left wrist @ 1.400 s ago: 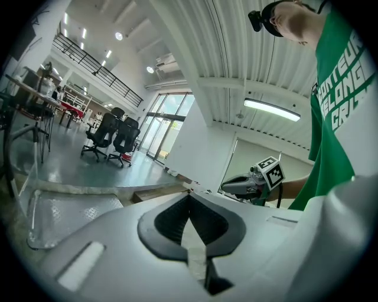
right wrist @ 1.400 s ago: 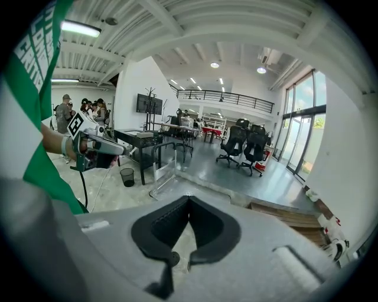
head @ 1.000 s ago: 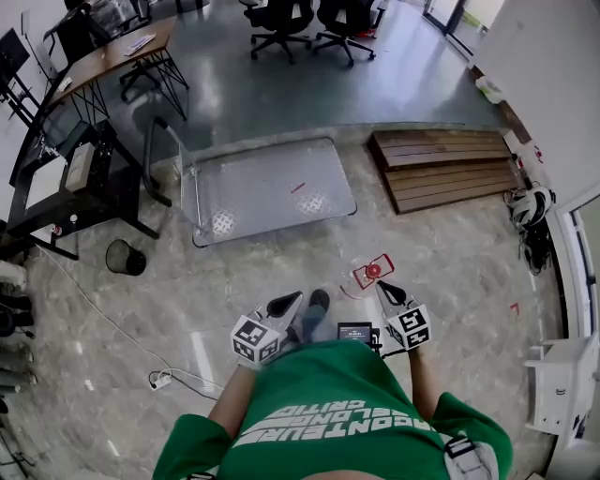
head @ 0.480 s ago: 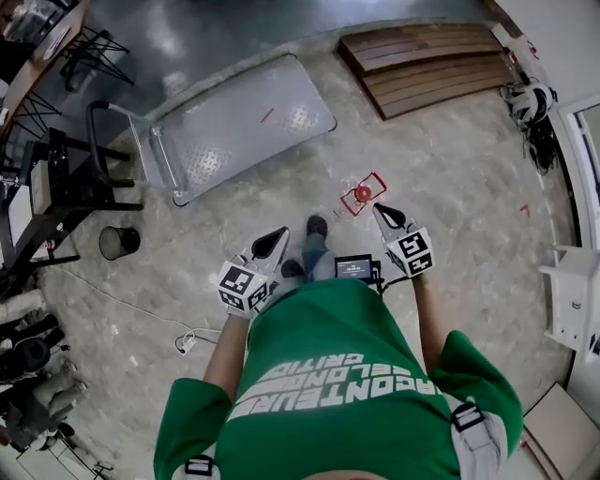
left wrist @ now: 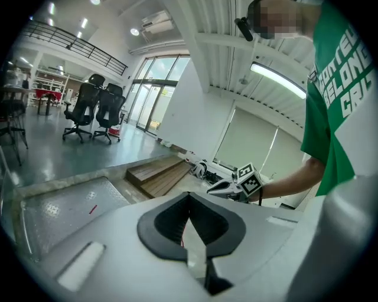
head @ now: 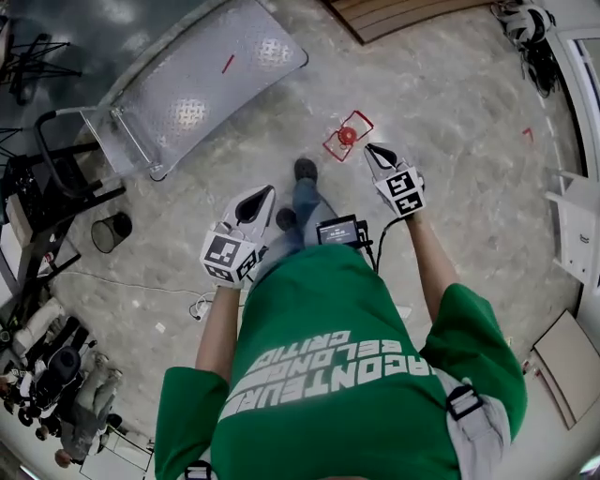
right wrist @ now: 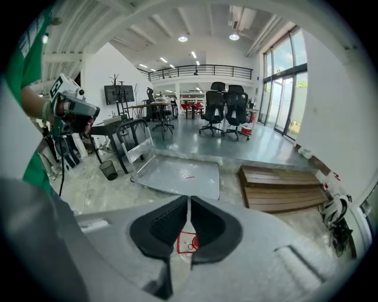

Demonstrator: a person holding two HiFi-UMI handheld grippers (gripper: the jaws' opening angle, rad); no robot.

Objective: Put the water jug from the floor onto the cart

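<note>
The water jug shows from above as a red cap inside a red taped square on the stone floor; in the right gripper view the jug sits just beyond the jaw tips. My right gripper points down at it from close by, its jaws just opening from shut to a thin slit with nothing in them. Left of the person's feet, my left gripper is shut and empty. The cart, a flat metal platform with a handle, lies farther off to the left; the cart is bare.
Wooden steps lie right of the cart. A black bin, black desk frames and a white cable with a power strip are at the left. Office chairs stand far back. Helmets and gear lie by the right wall.
The person has stepped toward the jug and looks down more steeply. Both grippers have gone forward and lower, the right one closing in on the red square. The cart has slid toward the upper left.
</note>
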